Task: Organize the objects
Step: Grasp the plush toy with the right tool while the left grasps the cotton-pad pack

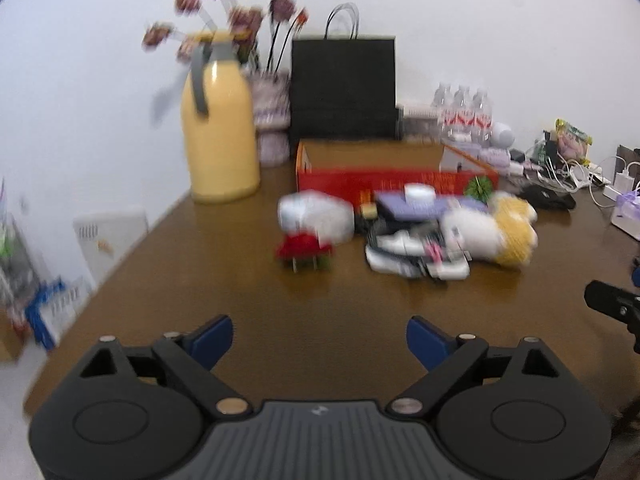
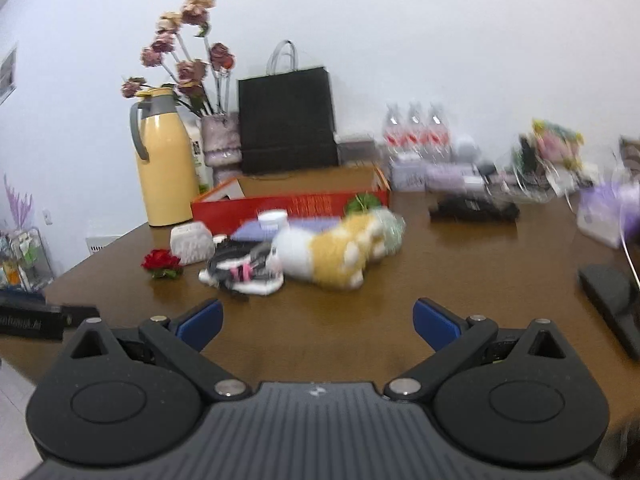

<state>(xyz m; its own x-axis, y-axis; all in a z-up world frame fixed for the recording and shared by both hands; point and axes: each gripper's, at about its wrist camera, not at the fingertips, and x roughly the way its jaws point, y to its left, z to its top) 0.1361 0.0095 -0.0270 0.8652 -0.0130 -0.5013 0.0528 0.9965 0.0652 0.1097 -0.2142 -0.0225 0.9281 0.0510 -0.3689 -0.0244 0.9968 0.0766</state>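
Here, left tongs (image 1: 320,338) and right tongs (image 2: 318,322) level above table (image 2: 320,312), both spread wide, empty.

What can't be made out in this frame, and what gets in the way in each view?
- Inside of the red box: both views see only its front wall and rim.
- Items in the dark pile beside the plush toy: motion blur in both views.
- Clutter along the back right table edge: blurred and small.
- Contents of the black bag: hidden by its own side.
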